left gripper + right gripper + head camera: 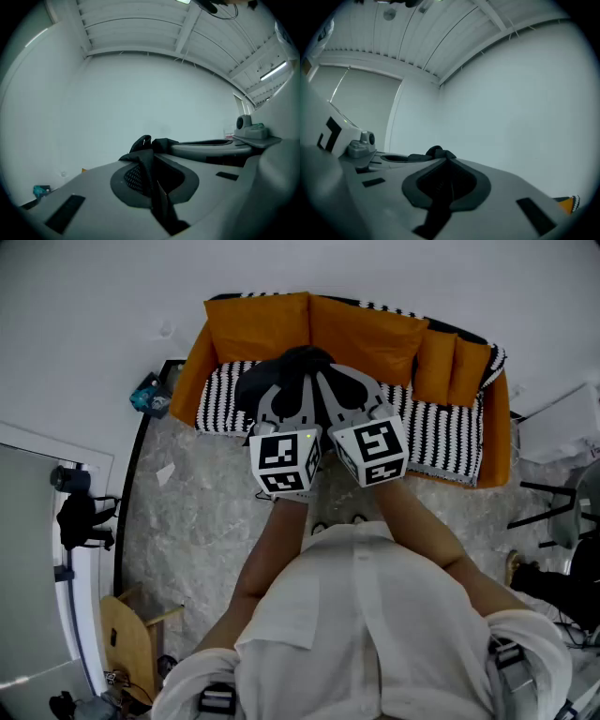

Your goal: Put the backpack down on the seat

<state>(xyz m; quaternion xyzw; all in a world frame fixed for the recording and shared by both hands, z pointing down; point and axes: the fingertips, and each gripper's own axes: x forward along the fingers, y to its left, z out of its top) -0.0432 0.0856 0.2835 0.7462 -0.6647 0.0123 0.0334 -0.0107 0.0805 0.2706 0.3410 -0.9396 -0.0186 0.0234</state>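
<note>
Left tool [151, 158] and right tool [449, 164] each pinch a strap [140, 142] of the backpack [298, 364] above the striped tabletop's [441, 435] back edge; lowering it, I judge, comes next.

**Backpack mostly hidden behind both grippers**

In the head view the left gripper [292, 390] and right gripper [342, 388] cover most of the black backpack [302, 356]. Only its top and left edge show, and whether it touches the sofa [441, 442] seat cannot be told. The left gripper view shows only a pinched strap [145, 164], and the right gripper view likewise shows only a strap [440, 152]; the bag's body lies out of sight below the jaws. The hands are hidden under the marker cubes [286, 460]. A teal thing [150, 395] beside the sofa is too small to name. A wooden chair [127, 643] is cut off at the lower left edge.
</note>
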